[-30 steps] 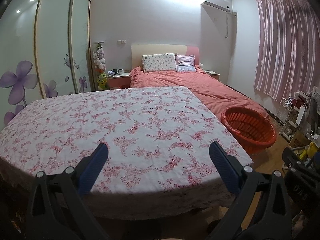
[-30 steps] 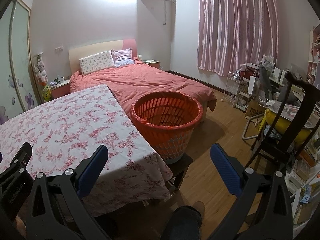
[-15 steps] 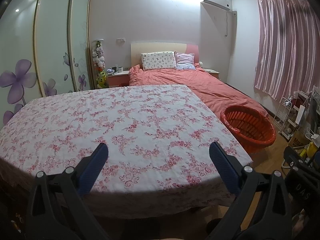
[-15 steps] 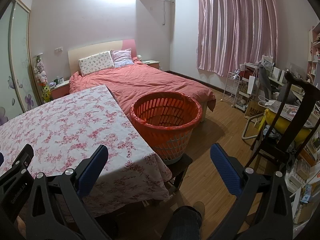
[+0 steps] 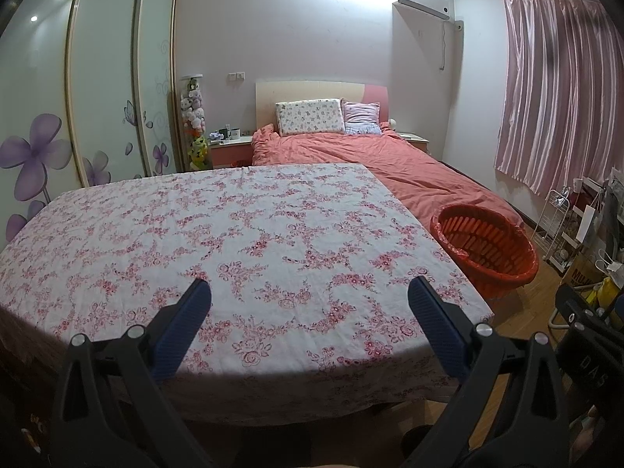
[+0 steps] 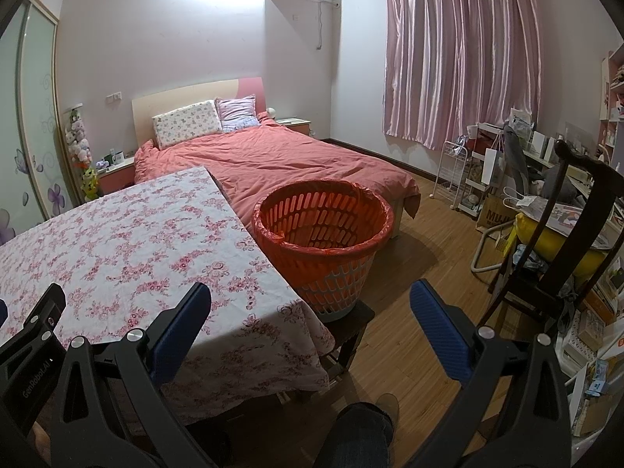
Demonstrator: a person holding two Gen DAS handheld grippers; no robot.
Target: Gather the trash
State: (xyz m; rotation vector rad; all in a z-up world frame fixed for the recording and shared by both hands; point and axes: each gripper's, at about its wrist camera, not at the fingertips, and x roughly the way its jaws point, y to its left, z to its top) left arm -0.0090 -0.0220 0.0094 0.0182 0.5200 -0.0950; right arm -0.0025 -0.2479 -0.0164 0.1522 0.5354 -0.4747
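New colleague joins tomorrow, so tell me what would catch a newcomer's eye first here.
The orange basket with its orange liner stands out, on a low stool beside the table's right edge. The floral tablecloth fills the foreground, with the coral bed behind it and pink curtains on the right.

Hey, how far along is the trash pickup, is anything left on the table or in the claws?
Looks done: the floral tablecloth shows no trash on it in either view. In hand: nothing, since the left claw and the right claw are both open and hold nothing. Left: unclear; the lined orange basket sits beside the table, and what shows of its inside holds no trash, though its bottom is hidden.
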